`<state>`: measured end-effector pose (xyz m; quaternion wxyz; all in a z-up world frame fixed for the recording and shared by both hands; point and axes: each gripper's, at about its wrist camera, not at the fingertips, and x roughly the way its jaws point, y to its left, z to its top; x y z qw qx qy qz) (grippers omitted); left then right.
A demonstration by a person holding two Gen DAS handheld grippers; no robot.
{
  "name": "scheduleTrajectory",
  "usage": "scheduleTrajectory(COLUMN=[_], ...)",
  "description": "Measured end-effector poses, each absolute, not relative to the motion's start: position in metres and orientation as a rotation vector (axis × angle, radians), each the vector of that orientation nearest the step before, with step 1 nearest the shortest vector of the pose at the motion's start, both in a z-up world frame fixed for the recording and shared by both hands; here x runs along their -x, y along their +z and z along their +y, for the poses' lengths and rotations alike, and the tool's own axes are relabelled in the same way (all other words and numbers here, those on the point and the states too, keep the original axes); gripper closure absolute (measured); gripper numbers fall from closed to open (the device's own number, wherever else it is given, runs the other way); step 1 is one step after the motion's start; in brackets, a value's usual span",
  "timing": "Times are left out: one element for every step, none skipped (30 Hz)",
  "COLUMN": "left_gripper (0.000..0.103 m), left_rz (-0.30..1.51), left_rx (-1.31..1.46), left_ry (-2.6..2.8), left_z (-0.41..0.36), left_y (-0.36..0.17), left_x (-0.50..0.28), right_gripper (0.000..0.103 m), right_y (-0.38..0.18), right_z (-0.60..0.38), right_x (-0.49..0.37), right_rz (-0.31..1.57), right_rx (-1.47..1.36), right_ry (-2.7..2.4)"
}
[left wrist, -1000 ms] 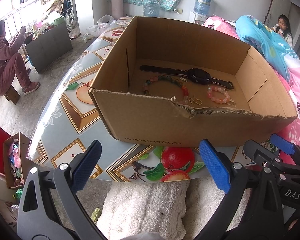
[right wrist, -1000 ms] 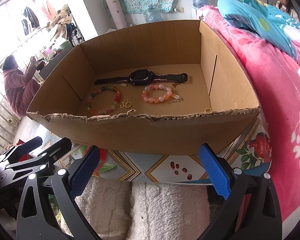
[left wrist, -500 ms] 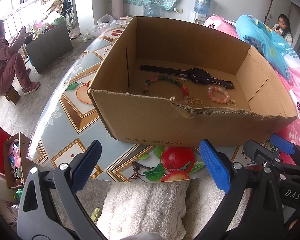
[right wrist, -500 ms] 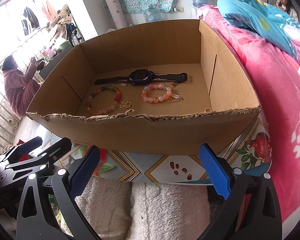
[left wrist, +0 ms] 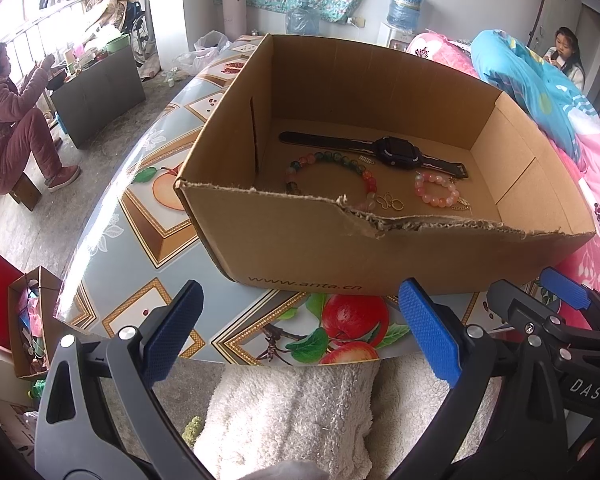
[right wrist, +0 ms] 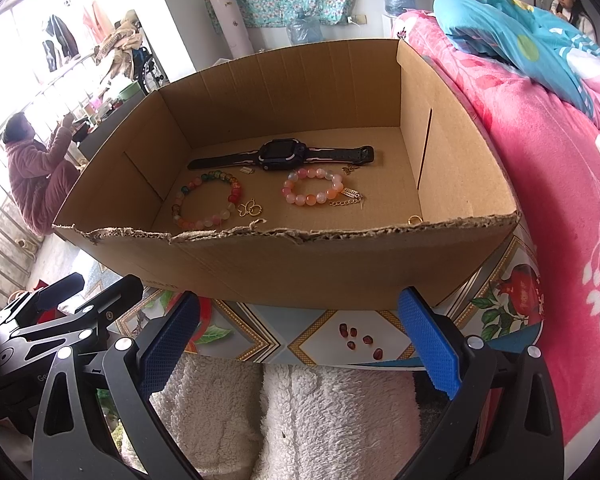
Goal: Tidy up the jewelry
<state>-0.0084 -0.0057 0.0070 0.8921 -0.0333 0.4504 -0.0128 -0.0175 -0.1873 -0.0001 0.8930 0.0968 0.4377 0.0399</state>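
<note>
An open cardboard box [left wrist: 340,256] [right wrist: 260,264] stands on a fruit-patterned table. Inside lie a black watch [left wrist: 396,151] [right wrist: 281,154], a multicoloured bead bracelet [left wrist: 332,160] [right wrist: 188,196], a pink bead bracelet [left wrist: 436,190] [right wrist: 312,186], gold charms [left wrist: 392,202] [right wrist: 250,209] and a small gold chain [right wrist: 346,200]. A gold ring [right wrist: 414,220] lies near the box's right front corner. My left gripper [left wrist: 300,336] and right gripper [right wrist: 300,336] both hang open and empty in front of the box, at the table's near edge.
A white fluffy cloth [left wrist: 292,412] [right wrist: 300,412] lies below both grippers. A pink bedspread [right wrist: 560,184] with a blue quilt [right wrist: 520,40] lies right of the table. One person [left wrist: 16,120] sits far left, another [left wrist: 566,56] far right. An open box of clutter [left wrist: 28,320] stands on the floor.
</note>
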Motion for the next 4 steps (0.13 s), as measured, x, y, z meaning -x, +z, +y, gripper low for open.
scheduleTrajectory(left_gripper=[0.008, 0.008, 0.008, 0.008], left_rz=[0.935, 0.935, 0.934, 0.935], left_rx=[0.069, 0.068, 0.067, 0.068], left_ry=[-0.027, -0.028, -0.028, -0.027], left_z=[-0.0058, -0.0059, -0.006, -0.0063], left_y=[0.007, 0.0071, 0.0071, 0.0073], left_x=[0.0084, 0.0084, 0.0085, 0.0083], right_gripper=[0.006, 0.006, 0.006, 0.006], right_y=[-0.0004, -0.0005, -0.0002, -0.0001], right_z=[-0.187, -0.1868, -0.1872, -0.1874], right_x=[0.0177, 0.0178, 0.0175, 0.0173], right_rz=[0.908, 0.908, 0.908, 0.908], right_rx=[-0.201, -0.201, -0.201, -0.201], right_ry=[0.083, 0.082, 0.082, 0.083])
